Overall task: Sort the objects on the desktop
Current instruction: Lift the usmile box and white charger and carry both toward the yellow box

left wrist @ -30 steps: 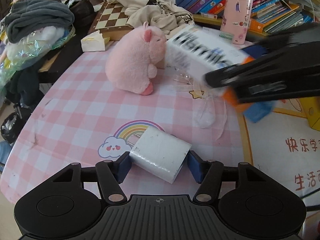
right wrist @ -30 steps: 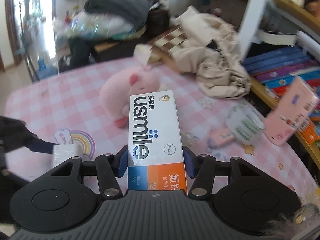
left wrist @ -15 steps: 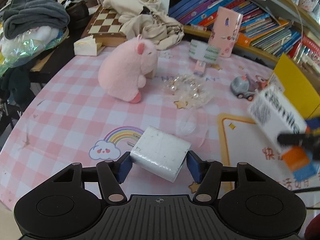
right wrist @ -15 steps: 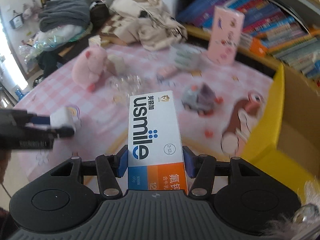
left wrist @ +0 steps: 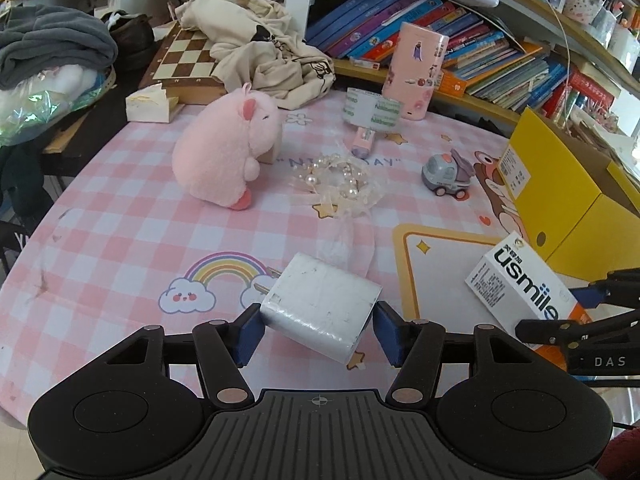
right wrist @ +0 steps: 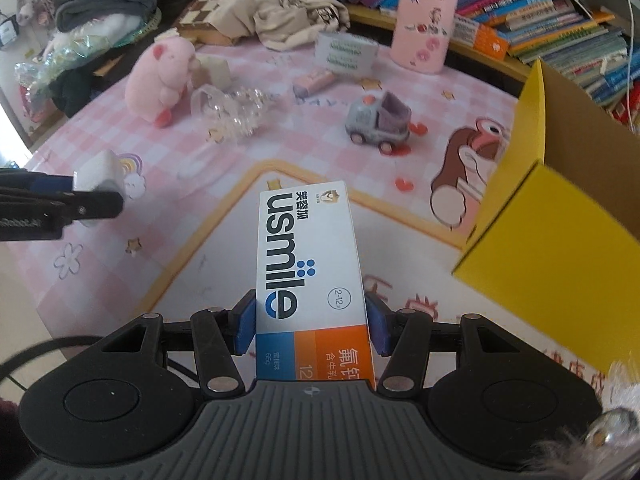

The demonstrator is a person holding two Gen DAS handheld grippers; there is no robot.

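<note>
My left gripper is shut on a white charger plug and holds it above the pink checked table mat. My right gripper is shut on a white, blue and orange usmile toothpaste box, held over the mat's front right area beside the yellow cardboard box. The toothpaste box and right gripper also show at the right in the left wrist view. The charger shows at the left in the right wrist view.
On the table: a pink plush pig, a clear bag of pearl beads, a grey toy truck, a tape roll, a pink eraser, a pink case. Chessboard, clothes and bookshelves at the back.
My right gripper has swung right and toward the front with the toothpaste box, ending beside the yellow box. My left gripper, still on the charger, has pulled back slightly.
</note>
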